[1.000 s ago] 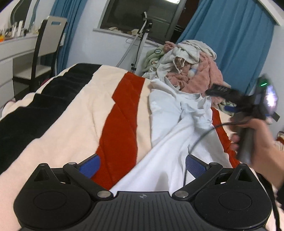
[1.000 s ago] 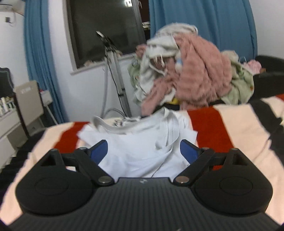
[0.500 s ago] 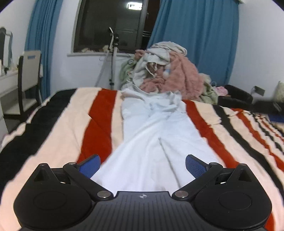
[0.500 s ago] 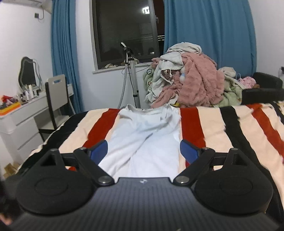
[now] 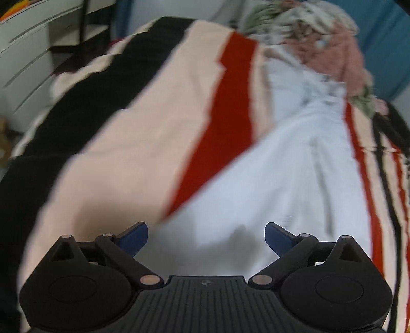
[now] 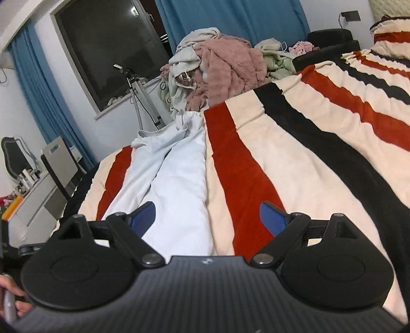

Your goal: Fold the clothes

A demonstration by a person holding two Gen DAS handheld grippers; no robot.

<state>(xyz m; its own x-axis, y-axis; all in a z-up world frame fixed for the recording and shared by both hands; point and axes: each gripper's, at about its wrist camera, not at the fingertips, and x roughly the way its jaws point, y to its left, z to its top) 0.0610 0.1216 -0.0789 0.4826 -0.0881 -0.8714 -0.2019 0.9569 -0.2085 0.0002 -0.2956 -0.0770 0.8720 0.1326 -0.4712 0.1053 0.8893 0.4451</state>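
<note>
- A long white garment (image 6: 179,179) lies stretched out on the bed, from the near edge up to the far end. It looks soft and smooth, with two long parts side by side and a bunched-up far end.
- In the left wrist view the same white garment (image 5: 294,179) fills the near right part of the picture. That picture is blurry.
- The bed has a fuzzy blanket (image 6: 294,158) with wide cream, red and black stripes. The stripe edges are wavy.
- The white garment lies over a cream and red part of the blanket, on the left side in the right wrist view.
- The left hand-held gripper (image 5: 206,234) has its two blue fingers wide apart. Nothing is between them. It points down over the near end of the white garment.
- The right hand-held gripper (image 6: 207,216) is also spread wide and holds nothing. Its left blue finger is in front of the white garment and its right one in front of a red stripe.
- At the far end sits a messy pile of clothes (image 6: 217,66). It has a fluffy pink piece, and grey and pale green pieces.
- Behind the pile hang blue curtains (image 6: 230,18) with long folds, beside a dark window (image 6: 107,51).
- A thin metal stand (image 6: 141,102) is by the window.
- On the far left are a chair (image 6: 59,164) with a flat pale back and a white tabletop (image 6: 33,192) with small things on it.
</note>
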